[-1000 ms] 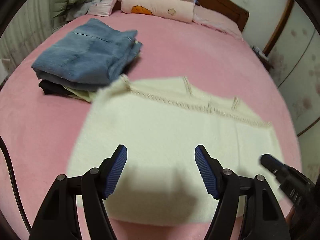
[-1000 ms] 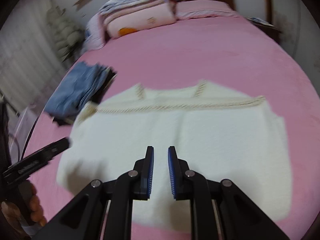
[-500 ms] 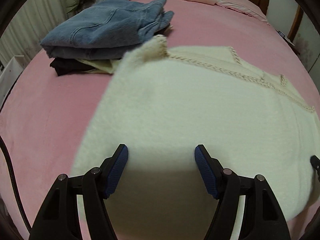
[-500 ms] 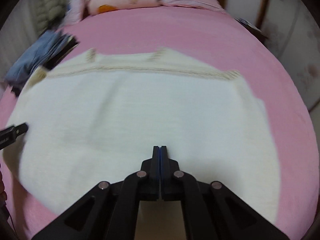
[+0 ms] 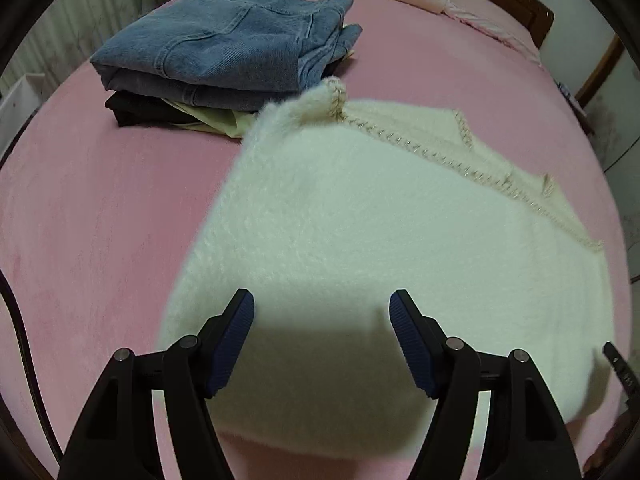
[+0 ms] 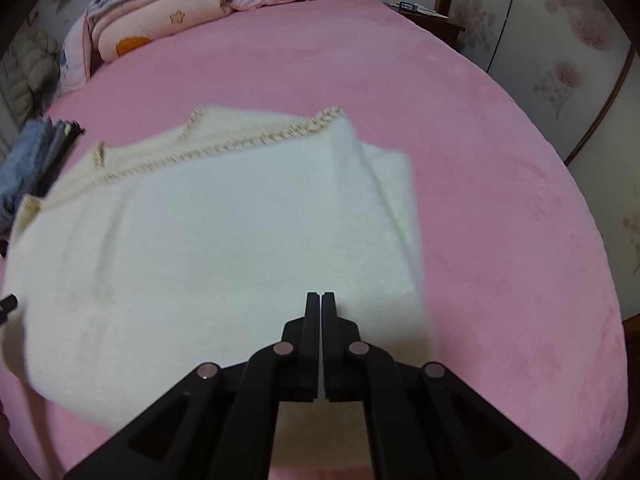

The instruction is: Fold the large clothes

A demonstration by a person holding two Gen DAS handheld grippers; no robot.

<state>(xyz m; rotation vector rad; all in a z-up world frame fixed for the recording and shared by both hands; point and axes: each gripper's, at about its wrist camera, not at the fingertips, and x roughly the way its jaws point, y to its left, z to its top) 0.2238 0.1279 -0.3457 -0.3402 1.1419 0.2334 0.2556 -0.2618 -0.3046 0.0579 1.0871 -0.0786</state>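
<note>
My cream sweater [image 5: 360, 216] lies flat on the pink bed [image 5: 100, 208], filling the frame's centre, its long axis running left to right. My left gripper [image 5: 322, 332] hangs released over its lower edge. My right gripper [image 6: 321, 312] is clenched, perhaps pinching fabric; its right side [image 6: 384, 184] already looks doubled.

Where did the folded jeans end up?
The folded jeans top a small pile of clothes at the far left of the pink bed in the left wrist view, just beyond the cream sweater.
</note>
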